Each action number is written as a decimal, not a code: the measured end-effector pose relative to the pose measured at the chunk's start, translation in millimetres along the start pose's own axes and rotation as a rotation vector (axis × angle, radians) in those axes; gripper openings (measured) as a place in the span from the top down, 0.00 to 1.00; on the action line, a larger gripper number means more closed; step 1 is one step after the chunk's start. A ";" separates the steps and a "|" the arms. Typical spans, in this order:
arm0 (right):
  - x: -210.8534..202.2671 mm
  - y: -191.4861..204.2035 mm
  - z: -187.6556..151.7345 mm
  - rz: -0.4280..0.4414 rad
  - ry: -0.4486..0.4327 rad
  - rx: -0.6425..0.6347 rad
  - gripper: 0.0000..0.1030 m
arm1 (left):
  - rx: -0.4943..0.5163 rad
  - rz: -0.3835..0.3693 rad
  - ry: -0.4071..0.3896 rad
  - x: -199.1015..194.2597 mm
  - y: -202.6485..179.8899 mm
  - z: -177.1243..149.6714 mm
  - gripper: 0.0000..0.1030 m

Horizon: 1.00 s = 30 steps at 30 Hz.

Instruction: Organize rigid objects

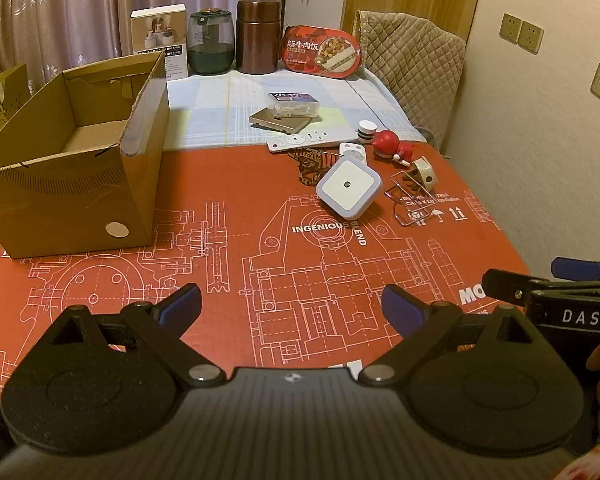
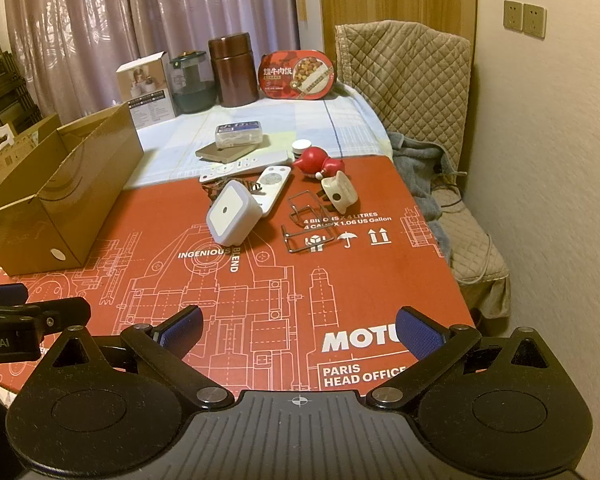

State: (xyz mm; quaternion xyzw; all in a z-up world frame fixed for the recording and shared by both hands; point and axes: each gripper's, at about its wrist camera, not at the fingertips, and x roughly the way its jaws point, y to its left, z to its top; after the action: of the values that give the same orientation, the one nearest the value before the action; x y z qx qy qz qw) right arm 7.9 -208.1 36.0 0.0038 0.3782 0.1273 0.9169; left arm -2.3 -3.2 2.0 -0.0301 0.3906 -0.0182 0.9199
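Both wrist cameras sit low at the near edge of the red printed cardboard sheet [image 1: 228, 184], facing the curtained far wall; the left views from farther left, and both share the open brown cardboard box [image 2: 60, 200]

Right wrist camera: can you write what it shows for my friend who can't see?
The right gripper, jaws open and empty, hovers over a red mat. Ahead lie a square white night light, remotes, a wire rack and a red figurine; an open cardboard box sits left.

Probably a home: curtains [image 2: 140, 20], quilt-covered chair [image 2: 412, 80], cluttered table [image 2: 260, 280].
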 end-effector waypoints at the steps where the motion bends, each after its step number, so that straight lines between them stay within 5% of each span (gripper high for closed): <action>1: 0.1 -0.1 -0.1 0.000 0.000 0.000 0.03 | 0.000 0.000 0.000 0.0 0.0 0.0 0.08; 30: 1.0 1.1 0.4 0.001 0.003 -0.003 0.03 | -0.005 -0.007 -0.003 0.0 -1.2 -0.6 0.08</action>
State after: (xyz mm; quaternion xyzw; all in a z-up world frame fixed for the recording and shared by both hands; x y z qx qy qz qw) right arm 8.6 -206.8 35.7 0.0026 0.3793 0.1283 0.9164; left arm -2.7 -4.4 1.7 -0.0339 0.3892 -0.0204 0.9203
